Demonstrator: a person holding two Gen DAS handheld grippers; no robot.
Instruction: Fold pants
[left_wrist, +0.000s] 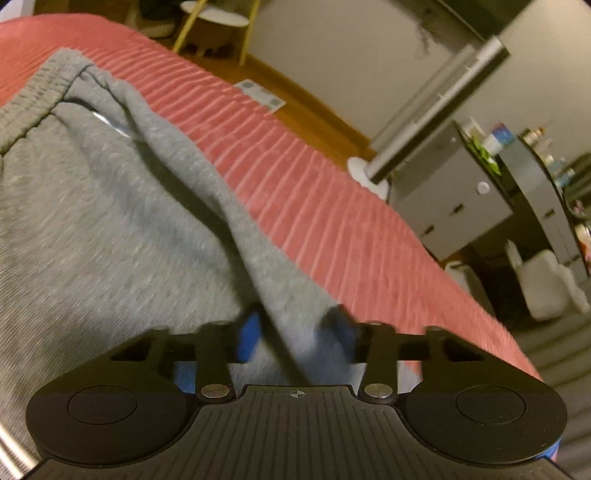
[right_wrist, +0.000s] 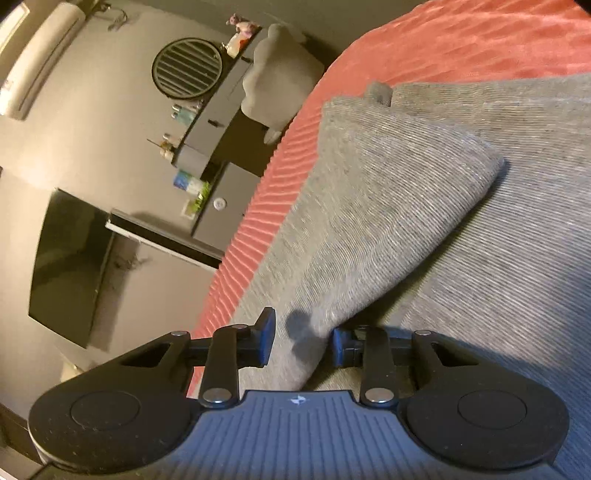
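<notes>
Grey sweatpants (left_wrist: 110, 221) lie on a red ribbed bedspread (left_wrist: 295, 147). Their elastic waistband (left_wrist: 40, 92) is at the upper left of the left wrist view. A raised fold of the pants runs down between the blue pads of my left gripper (left_wrist: 295, 336), which is partly closed around it. In the right wrist view a folded layer of the pants (right_wrist: 388, 206) lies over the rest. Its edge sits between the blue pads of my right gripper (right_wrist: 303, 339), whose jaws stand apart with a gap around the cloth.
The bed's edge (right_wrist: 251, 229) runs diagonally, with wooden floor (left_wrist: 295, 103) beyond. Grey cabinets (left_wrist: 443, 206), a dark TV screen (right_wrist: 66, 266), a round vent (right_wrist: 188, 68) and a small white table (left_wrist: 218, 14) stand around the room.
</notes>
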